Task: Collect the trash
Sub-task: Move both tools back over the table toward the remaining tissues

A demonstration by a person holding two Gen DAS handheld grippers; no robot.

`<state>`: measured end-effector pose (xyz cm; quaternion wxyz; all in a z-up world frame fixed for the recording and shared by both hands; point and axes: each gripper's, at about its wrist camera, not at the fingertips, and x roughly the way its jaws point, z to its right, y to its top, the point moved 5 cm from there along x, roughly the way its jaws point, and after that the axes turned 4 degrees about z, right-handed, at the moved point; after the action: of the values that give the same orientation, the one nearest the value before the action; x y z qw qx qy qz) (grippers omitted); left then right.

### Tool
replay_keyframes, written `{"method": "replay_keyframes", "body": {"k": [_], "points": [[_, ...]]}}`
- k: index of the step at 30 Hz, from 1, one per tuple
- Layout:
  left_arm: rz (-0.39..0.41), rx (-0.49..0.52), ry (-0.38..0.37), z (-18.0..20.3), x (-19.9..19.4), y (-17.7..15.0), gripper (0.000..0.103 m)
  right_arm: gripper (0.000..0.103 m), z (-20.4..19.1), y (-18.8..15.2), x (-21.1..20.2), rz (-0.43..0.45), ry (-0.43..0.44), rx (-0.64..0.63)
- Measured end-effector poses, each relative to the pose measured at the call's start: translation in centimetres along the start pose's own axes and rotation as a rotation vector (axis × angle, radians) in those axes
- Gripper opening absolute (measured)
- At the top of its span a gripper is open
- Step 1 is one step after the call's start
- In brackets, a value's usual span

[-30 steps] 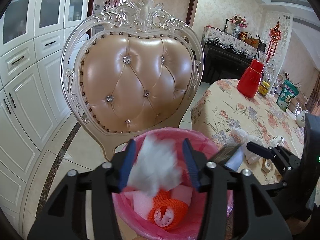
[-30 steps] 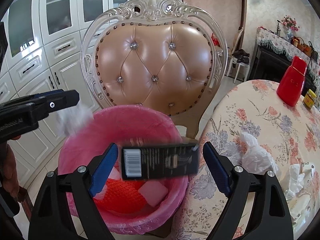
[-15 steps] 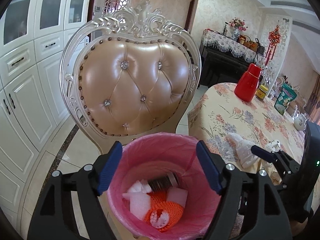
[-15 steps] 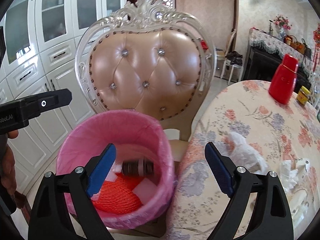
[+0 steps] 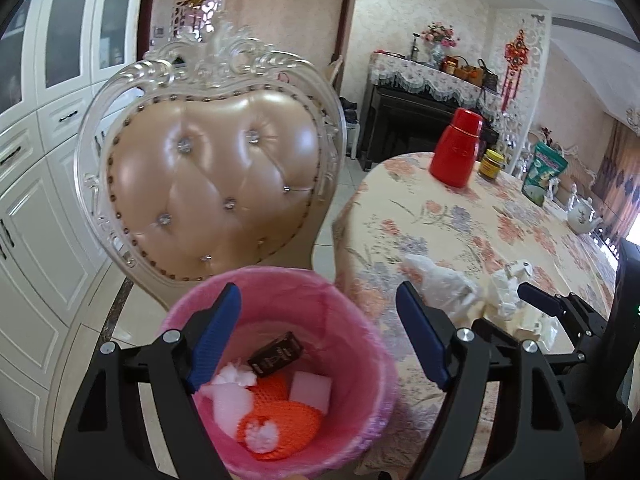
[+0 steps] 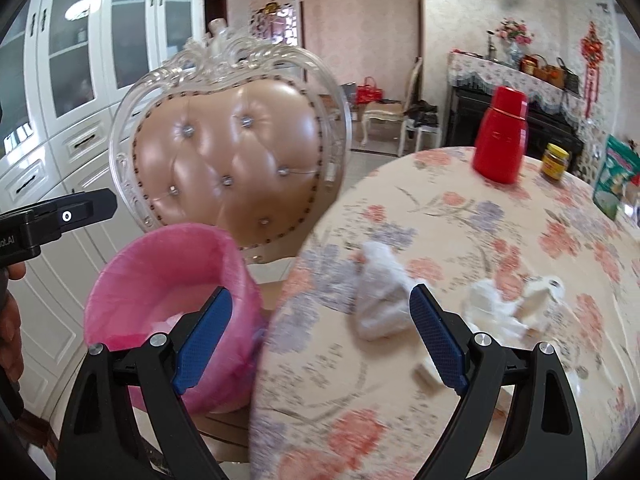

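Note:
A pink-lined bin stands on a chair seat at the table's edge. In it lie a dark box, orange netting, white foam and a tissue wad. My left gripper hovers over the bin with its jaws opening and nothing between them. My right gripper stands open and empty over the table edge, between the bin and a crumpled white bag. Crumpled tissue lies to the right of the bag. The bag and tissue also show in the left wrist view.
A tufted chair back rises behind the bin. On the floral tablecloth stand a red flask, a jar, a green packet and a teapot. White cabinets line the left.
The left gripper let go of the white wad and the right let go of the dark box; both now lie in the bin. Both grippers opened and swung right toward the table.

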<state>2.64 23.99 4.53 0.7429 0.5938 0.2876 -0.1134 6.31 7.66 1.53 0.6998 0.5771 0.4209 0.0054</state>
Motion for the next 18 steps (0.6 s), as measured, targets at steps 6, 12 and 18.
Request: {"method": "replay_keyframes", "body": {"k": [6, 12, 18], "points": [[-0.007, 0.042, -0.022, 3.5, 0.2, -0.2, 0.078, 0.085, 4.3, -1.3, -1.8, 0.009, -0.054, 0.043], [-0.019, 0.078, -0.049, 6.8, 0.9, -0.3, 0.078, 0.085, 7.8, -2.6, -3.1, 0.007, -0.089, 0.081], [-0.027, 0.116, -0.077, 10.4, 1.7, -0.4, 0.078, 0.085, 11.0, -3.7, -4.3, 0.008, -0.121, 0.115]]}}
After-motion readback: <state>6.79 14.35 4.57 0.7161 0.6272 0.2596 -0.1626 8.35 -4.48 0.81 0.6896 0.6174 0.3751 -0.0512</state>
